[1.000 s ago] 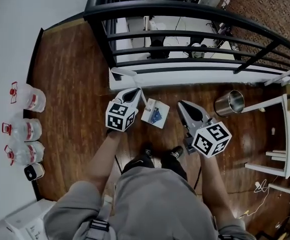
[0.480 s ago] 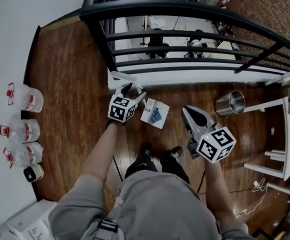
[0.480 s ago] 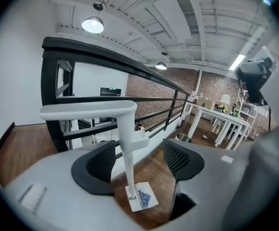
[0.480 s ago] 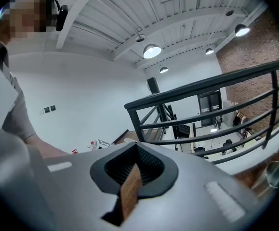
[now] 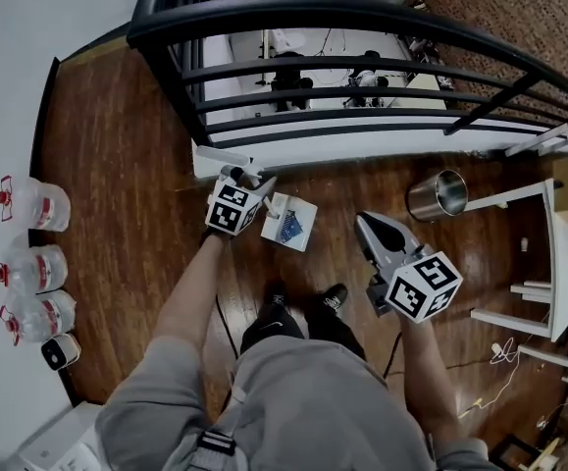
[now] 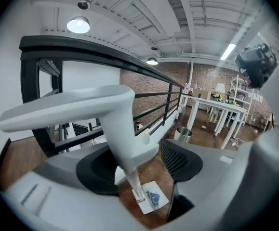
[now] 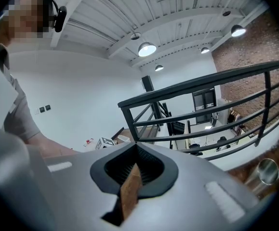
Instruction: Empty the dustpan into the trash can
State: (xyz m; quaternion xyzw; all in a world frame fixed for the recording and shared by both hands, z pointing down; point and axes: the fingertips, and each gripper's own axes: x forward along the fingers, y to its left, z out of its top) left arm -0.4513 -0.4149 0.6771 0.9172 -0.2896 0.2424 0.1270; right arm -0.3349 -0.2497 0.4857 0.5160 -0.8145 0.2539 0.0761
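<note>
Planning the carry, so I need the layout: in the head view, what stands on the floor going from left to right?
bottles → dustpan → trash can → table

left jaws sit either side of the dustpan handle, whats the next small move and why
Probably close the left gripper on the dustpan handle. Its jaws have just been opening and stand apart, the white handle between them unpressed. The dustpan sits on the floor, the trash can off to its right, so a firm hold likely comes before any lift.
</note>
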